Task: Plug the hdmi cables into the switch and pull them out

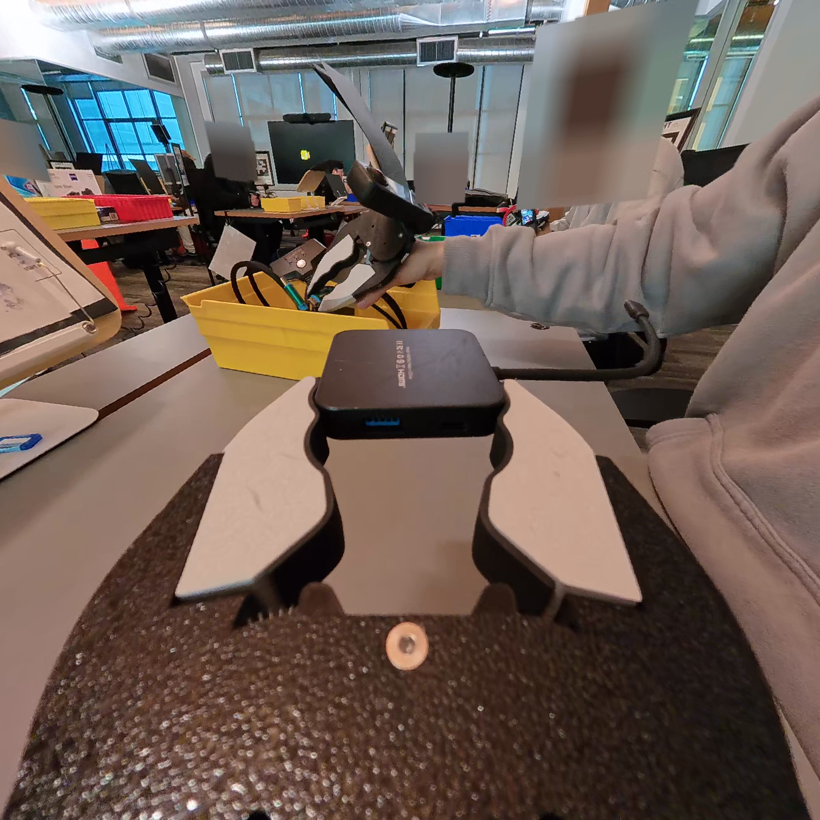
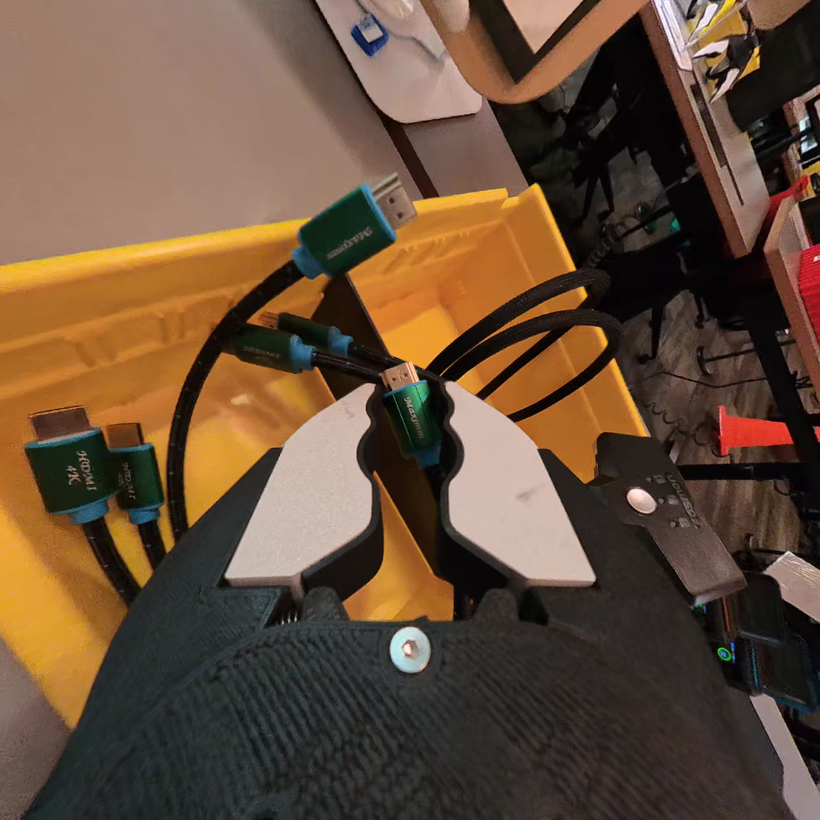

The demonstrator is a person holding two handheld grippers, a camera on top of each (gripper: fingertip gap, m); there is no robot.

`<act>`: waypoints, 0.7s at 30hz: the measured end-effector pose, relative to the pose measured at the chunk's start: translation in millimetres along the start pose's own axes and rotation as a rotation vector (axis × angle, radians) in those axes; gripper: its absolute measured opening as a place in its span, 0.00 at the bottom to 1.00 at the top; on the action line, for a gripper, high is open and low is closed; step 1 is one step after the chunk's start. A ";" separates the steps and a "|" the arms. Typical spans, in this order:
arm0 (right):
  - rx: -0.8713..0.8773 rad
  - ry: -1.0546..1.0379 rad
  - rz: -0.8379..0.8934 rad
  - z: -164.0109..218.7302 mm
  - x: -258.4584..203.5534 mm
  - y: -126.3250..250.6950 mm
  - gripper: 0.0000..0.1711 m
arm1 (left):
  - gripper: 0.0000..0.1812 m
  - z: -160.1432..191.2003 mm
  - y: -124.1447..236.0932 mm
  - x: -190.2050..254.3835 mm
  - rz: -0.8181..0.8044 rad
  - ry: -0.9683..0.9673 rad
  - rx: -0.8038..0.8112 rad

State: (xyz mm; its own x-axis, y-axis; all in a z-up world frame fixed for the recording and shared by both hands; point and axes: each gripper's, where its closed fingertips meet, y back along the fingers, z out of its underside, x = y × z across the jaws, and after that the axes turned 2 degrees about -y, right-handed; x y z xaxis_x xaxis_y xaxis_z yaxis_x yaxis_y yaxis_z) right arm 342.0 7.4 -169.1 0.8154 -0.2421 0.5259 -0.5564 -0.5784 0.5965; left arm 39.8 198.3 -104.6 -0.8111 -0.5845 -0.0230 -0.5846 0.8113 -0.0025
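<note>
My left gripper (image 1: 409,401) is shut on a flat black switch box (image 1: 410,368) and holds it on the grey table; its blue port faces me and a black lead runs off its right side. My right gripper (image 2: 410,401) is shut on a green HDMI plug (image 2: 408,419) with a blue collar, gold tip pointing away, over the yellow bin (image 2: 488,266). Several more green HDMI plugs and black braided cables lie in that bin, one plug (image 2: 350,230) sticking up over its rim. The right gripper (image 1: 330,290) also shows in the left wrist view, reaching into the bin (image 1: 266,337).
The grey table (image 1: 133,466) carries a tilted board with paper (image 1: 40,284) at the left and a white tray with a blue item (image 1: 20,441). A black device with a round button (image 2: 665,510) sits beside the bin. A person's grey sleeve (image 1: 621,275) crosses the right side.
</note>
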 end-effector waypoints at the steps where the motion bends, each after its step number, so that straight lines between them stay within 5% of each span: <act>1: 0.002 0.001 -0.006 0.4 0.1 -2.1 0.18 | 0.40 -0.4 1.4 -0.6 -0.004 0.003 0.000; 7: 0.079 -0.012 0.060 -13.5 14.7 25.8 0.30 | 0.40 -2.2 12.9 -5.4 -0.037 0.023 0.032; 10: 0.219 -0.271 -0.019 -45.4 10.8 66.8 0.52 | 0.40 -3.2 12.4 -8.1 -0.051 0.005 0.045; 11: 0.277 -0.401 -0.086 -61.8 4.0 81.6 0.57 | 0.40 -3.7 9.6 -7.3 -0.044 -0.008 0.041; 15: 0.462 -0.792 -0.651 -142.6 -76.5 127.5 0.51 | 0.40 -8.9 -18.3 0.5 0.020 -0.082 0.020; 21: 0.367 -1.019 -1.308 -205.3 -197.8 144.6 0.47 | 0.40 -21.9 -68.5 21.6 0.112 -0.255 0.046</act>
State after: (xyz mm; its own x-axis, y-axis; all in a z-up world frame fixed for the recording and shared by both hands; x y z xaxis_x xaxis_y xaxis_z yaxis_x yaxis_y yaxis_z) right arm 67.5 131.6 -62.4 0.5107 0.2274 -0.8291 0.4662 -0.8835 0.0449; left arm 61.9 129.9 -83.0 -0.8358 -0.4746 -0.2761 -0.4857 0.8736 -0.0312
